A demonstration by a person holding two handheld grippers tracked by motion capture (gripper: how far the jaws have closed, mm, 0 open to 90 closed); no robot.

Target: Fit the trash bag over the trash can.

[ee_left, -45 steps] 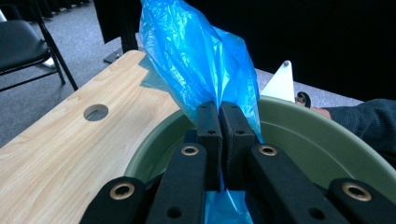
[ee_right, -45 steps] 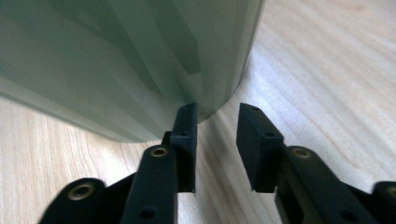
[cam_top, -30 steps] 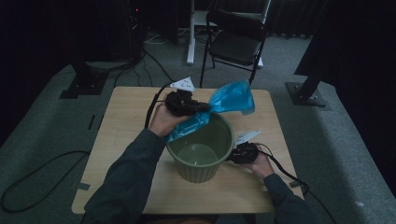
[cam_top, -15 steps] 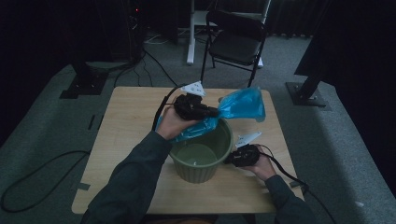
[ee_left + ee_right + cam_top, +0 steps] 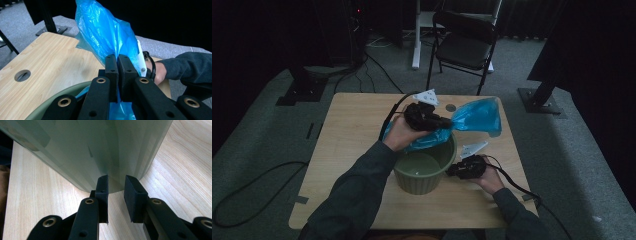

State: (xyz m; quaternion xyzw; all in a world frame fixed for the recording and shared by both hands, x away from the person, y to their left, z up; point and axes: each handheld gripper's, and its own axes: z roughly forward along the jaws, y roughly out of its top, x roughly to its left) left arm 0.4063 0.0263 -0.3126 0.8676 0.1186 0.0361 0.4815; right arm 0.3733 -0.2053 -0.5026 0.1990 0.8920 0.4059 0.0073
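Blue plastic bag (image 5: 472, 117) pinched in left tongs (image 5: 447, 122), right tongs (image 5: 116, 183) slightly parted against green pot (image 5: 424, 172), wooden table (image 5: 347, 135), grey carpet (image 5: 262, 130)

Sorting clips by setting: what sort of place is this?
Probably a lab or studio set up for recording, not a home: a bare wooden table on grey carpet, black curtains around it, cables across the floor and a folding chair behind.
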